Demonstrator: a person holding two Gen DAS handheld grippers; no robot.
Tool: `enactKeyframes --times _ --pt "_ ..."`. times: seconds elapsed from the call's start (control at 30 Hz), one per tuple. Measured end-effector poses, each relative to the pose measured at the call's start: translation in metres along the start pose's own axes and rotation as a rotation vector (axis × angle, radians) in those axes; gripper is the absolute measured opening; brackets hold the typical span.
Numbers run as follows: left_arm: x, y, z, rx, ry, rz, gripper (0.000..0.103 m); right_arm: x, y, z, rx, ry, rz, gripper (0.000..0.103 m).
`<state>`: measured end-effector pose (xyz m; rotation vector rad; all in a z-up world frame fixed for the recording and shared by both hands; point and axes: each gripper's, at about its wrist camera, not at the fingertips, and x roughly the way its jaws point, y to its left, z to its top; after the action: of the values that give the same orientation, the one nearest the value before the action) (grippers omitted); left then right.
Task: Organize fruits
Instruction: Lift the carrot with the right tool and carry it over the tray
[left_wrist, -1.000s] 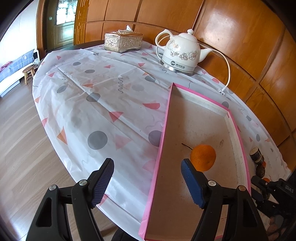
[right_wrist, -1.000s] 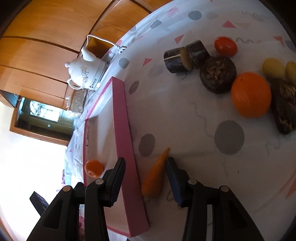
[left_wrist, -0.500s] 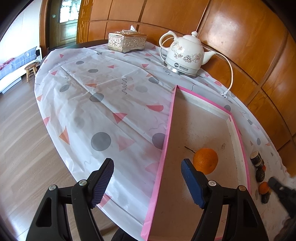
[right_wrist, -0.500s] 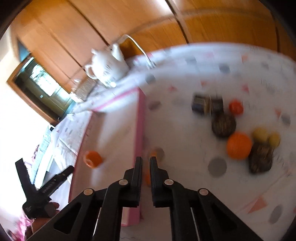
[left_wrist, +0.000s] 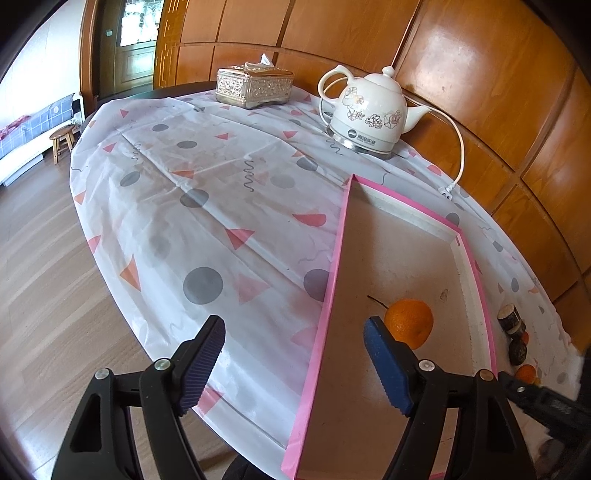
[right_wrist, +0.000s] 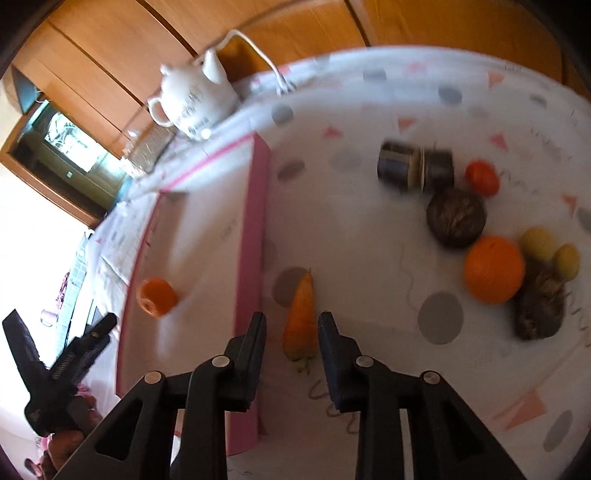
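My left gripper (left_wrist: 293, 328) hangs open and empty over the near left rim of the pink-edged tray (left_wrist: 332, 280). One orange (left_wrist: 410, 323) lies inside the tray, just past the right finger. My right gripper (right_wrist: 292, 316) hovers over the cloth beside the tray's wall (right_wrist: 255, 229). Its jaws are opening, and a carrot (right_wrist: 302, 295) lies on the table between them with a gap at the left pad. The tray's orange (right_wrist: 157, 297) shows at the left of this view. A second orange (right_wrist: 494, 269) sits at the right among other produce.
Right of the carrot lie a small red fruit (right_wrist: 482, 177), a dark round piece (right_wrist: 456, 218), two dark cylinders (right_wrist: 415, 168), yellow fruits (right_wrist: 537, 242) and a brown lump (right_wrist: 539, 306). A white kettle (left_wrist: 369, 114) with cord and a tissue box (left_wrist: 255, 86) stand at the back.
The right gripper shut above the carrot half a second ago and has now parted again around it, and its view has rolled. The left gripper has stayed put and open.
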<state>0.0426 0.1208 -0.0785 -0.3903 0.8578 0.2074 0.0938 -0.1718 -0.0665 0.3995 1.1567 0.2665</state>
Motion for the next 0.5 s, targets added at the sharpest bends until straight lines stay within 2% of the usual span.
enactKeyframes --times 0.1,0.13,0.27,0.4,0.43,0.5 --pt "0.002 0.001 -0.001 0.0 0.006 0.003 0.078 0.012 0.002 0.0 -0.038 0.022 -0.027 0.028" --pt "0.002 0.001 0.0 -0.001 0.005 0.004 0.078 0.012 0.006 0.0 -0.07 0.016 -0.051 0.021" --pt "0.001 0.004 0.002 -0.011 -0.002 0.009 0.078 0.0 0.012 0.0 -0.116 -0.028 -0.112 0.02" --pt "0.003 0.006 0.003 -0.021 0.004 0.013 0.078 -0.037 0.027 0.004 -0.134 -0.129 -0.007 0.02" --pt "0.003 0.006 0.003 -0.024 0.004 0.014 0.078 -0.042 0.04 0.005 -0.174 -0.128 0.055 0.021" --pt "0.001 0.008 0.004 -0.03 -0.002 0.014 0.078 -0.041 0.057 0.004 -0.232 -0.114 0.098 0.021"
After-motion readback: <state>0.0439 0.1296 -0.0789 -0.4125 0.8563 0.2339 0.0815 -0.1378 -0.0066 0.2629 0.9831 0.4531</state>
